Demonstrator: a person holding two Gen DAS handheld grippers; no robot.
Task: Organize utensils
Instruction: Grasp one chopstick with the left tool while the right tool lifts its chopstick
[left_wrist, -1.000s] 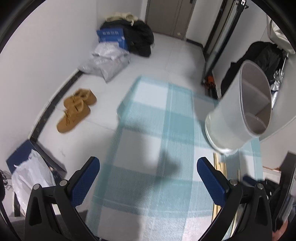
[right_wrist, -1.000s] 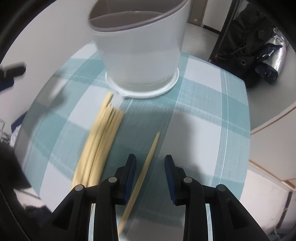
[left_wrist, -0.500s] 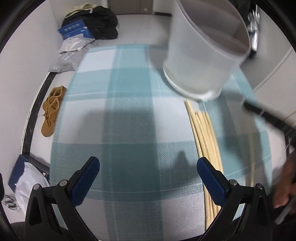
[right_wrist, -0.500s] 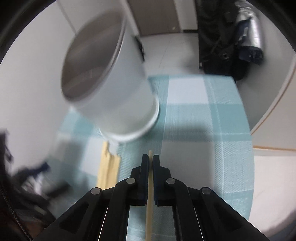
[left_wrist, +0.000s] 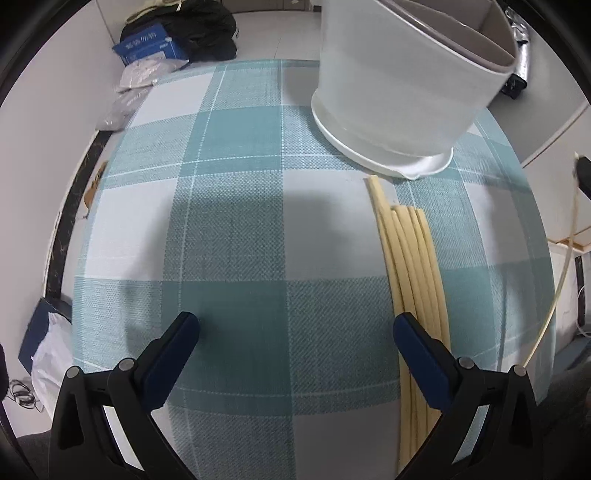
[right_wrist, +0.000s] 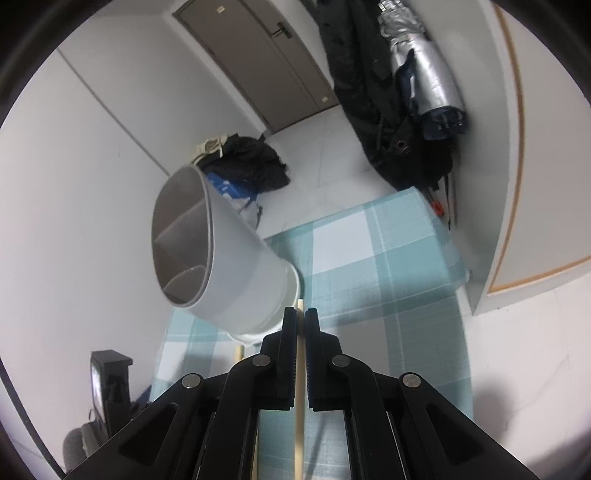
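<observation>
A white utensil holder (left_wrist: 402, 85) with inner dividers stands at the far side of a teal checked tablecloth (left_wrist: 240, 229). Several pale chopsticks (left_wrist: 410, 266) lie in a bundle in front of it. My left gripper (left_wrist: 295, 328) hovers open over the cloth, its right finger beside the bundle, nothing between the fingers. In the right wrist view my right gripper (right_wrist: 300, 314) is shut on a single chopstick (right_wrist: 300, 373), lifted above the cloth, its tip near the holder (right_wrist: 218, 258). That chopstick (left_wrist: 565, 266) shows thin at the left wrist view's right edge.
On the floor beyond the table lie a blue box (left_wrist: 147, 48), dark clothes (left_wrist: 207, 33) and plastic bags (left_wrist: 136, 85). Dark bags and a silver roll (right_wrist: 424, 74) lean on the wall to the right. A door (right_wrist: 255, 59) is at the back.
My right gripper closed on the single chopstick and lifted it off the cloth, rolling as it rose. The left gripper swung down over the cloth toward the bundle, then held still.
</observation>
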